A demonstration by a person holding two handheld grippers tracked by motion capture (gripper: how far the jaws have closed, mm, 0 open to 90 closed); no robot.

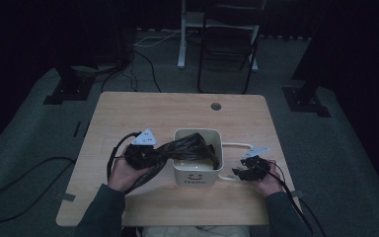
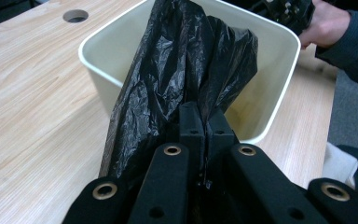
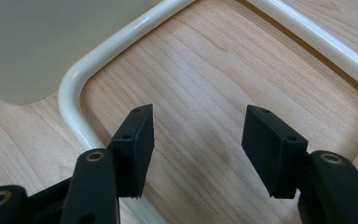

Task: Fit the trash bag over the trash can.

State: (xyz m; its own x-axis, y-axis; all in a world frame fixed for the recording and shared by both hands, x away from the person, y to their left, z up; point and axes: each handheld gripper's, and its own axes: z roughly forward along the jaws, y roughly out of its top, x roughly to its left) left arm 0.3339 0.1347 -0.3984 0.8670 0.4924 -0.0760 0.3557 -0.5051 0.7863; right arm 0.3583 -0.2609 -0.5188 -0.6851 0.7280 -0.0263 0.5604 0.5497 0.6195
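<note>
Dim grey carpet surrounds a pale wooden table (image 1: 128, 113), with a folding chair (image 1: 227, 44) and a white desk leg beyond its far edge and dark cables trailing over the floor. A round cable hole (image 1: 215, 106) sits in the tabletop, well beyond both grippers.

Near the middle of the table stands a cream bin (image 1: 196, 173) with a smiley and lettering on its near wall. A black plastic bag (image 1: 182, 148) drapes across its left rim, part of it down inside the bin, part bunched outside.

The left gripper (image 1: 140, 155) is just left of the bin, its jaws pressed together on a fold of the bag; in the left gripper view the crinkled bag (image 2: 177, 79) rises straight ahead of the closed jaws and hides much of the bin's near rim and interior. The bin wall (image 2: 279, 70) curves behind it.

The right gripper (image 1: 244, 173) rests just right of the bin, its jaws spread with bare tabletop between them. A cream tubular handle (image 3: 93, 60) loops on the table in front of and around those jaws, its bend just ahead of the left jaw, and the bin's wall (image 3: 37, 42) stands beyond it.
</note>
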